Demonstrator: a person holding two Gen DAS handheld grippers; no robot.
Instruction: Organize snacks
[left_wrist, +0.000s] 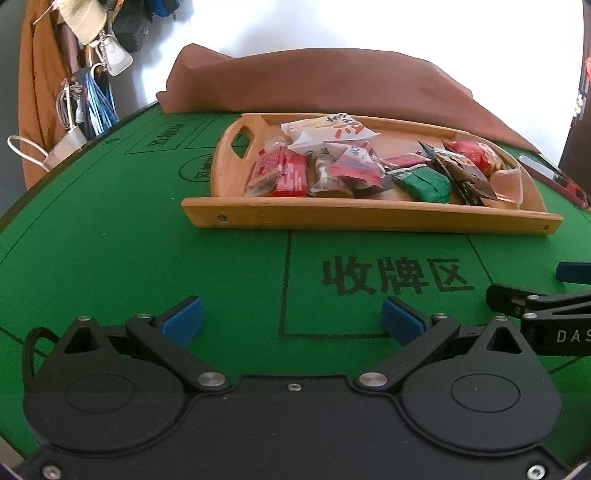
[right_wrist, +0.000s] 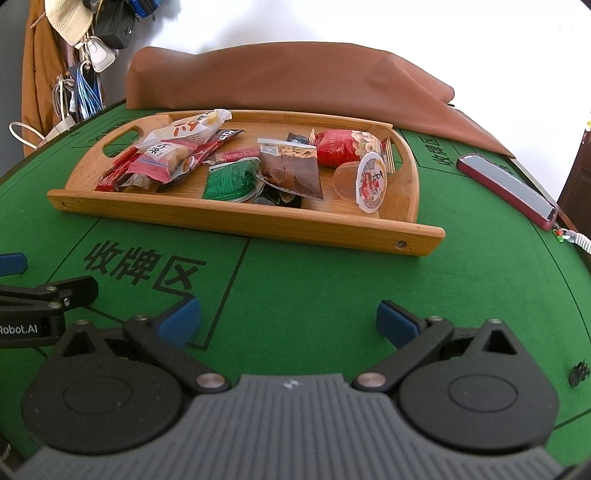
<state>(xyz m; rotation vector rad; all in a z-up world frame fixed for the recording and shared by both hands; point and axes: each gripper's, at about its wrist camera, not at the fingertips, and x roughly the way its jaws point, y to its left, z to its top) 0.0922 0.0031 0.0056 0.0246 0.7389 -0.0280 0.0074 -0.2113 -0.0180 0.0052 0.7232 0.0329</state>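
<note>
the left tongs (left_wrist: 291, 319) hover low over the green surface (left_wrist: 110, 266), blue-padded tips spread wide apart with nothing between them. the right tongs (right_wrist: 288, 321) hover beside them in the same state: tips apart, nothing gripped. each unit shows at the edge of the other's view, so the two sit side by side at the near edge of the surface.

the wooden tray (right_wrist: 236, 221) lies flat on the surface beyond both tongs, well apart from the tips. the snacks rest inside it in a loose, overlapping pile. toward the left handle: a white-and-red packet (right_wrist: 184, 129) on top of a pink packet (right_wrist: 162, 162). in the middle: a green packet (right_wrist: 229, 181) just beside a brown packet (right_wrist: 291, 170). toward the right handle: a red bag (right_wrist: 340, 147) and a jelly cup (right_wrist: 365, 181) lying on its side, lid facing the camera.

a phone (right_wrist: 506, 188) in a red case lies on the surface right of the tray, apart from it. a brown cloth (right_wrist: 277, 81) is heaped behind the tray. black printed characters (left_wrist: 395, 277) mark the surface between the tray and the tongs.
</note>
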